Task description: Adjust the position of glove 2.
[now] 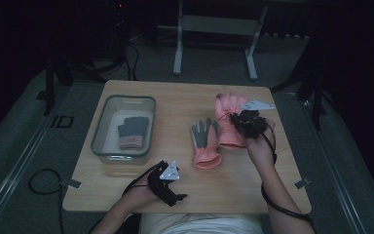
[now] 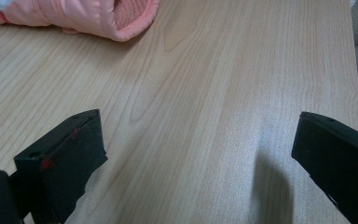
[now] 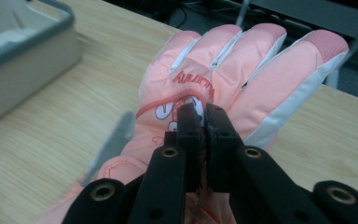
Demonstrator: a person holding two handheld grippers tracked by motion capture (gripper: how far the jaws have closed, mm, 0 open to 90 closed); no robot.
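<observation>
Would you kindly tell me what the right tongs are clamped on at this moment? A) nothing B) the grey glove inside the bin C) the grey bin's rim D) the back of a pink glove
D: in the right gripper view the right tongs pinch the fabric on the back of the pink glove, jaws nearly together.
</observation>
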